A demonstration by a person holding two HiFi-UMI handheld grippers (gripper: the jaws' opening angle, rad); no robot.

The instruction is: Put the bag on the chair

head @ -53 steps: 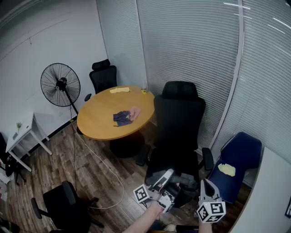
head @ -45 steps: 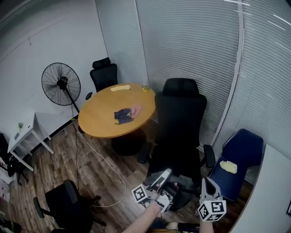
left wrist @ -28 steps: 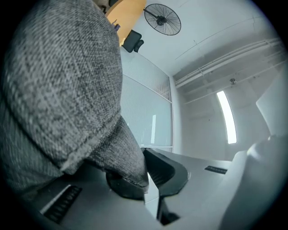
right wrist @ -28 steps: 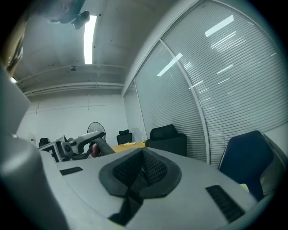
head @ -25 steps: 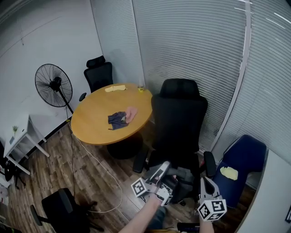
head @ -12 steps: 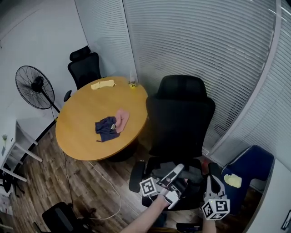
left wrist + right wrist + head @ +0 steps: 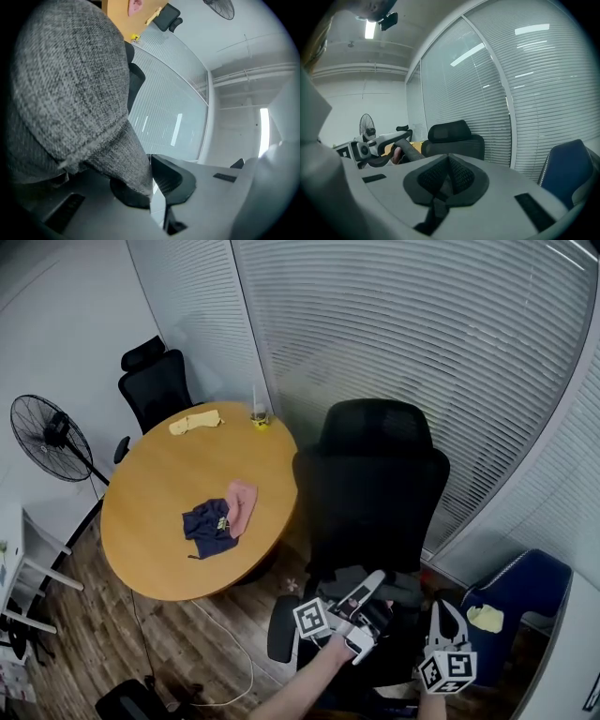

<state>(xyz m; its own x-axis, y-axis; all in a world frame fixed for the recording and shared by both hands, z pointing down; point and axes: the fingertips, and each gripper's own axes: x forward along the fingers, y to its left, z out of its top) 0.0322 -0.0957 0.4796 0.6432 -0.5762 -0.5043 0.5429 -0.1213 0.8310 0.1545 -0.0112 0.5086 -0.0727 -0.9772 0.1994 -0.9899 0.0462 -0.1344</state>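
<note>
The black office chair [image 7: 375, 493] stands in the middle of the head view, its seat mostly hidden under my grippers. A grey woven bag [image 7: 380, 585] hangs just above that seat. My left gripper [image 7: 364, 598] is shut on the bag's fabric [image 7: 70, 93], which fills the left of the left gripper view. My right gripper [image 7: 442, 620] is to the right of the bag. Its jaws [image 7: 447, 176] are pressed together, with what looks like a thin dark strap between them. The bag [image 7: 405, 151] runs from the left gripper toward those jaws.
A round wooden table [image 7: 159, 493] left of the chair carries a navy cloth [image 7: 206, 526], a pink cloth [image 7: 242, 504] and a yellow cloth [image 7: 194, 421]. A blue chair [image 7: 530, 582] stands at right, a fan [image 7: 47, 432] and another black chair [image 7: 150, 385] at far left. Window blinds lie behind.
The view has closed in on the black chair and tilted down. Both grippers and the bag have moved forward, from in front of the seat to over it.
</note>
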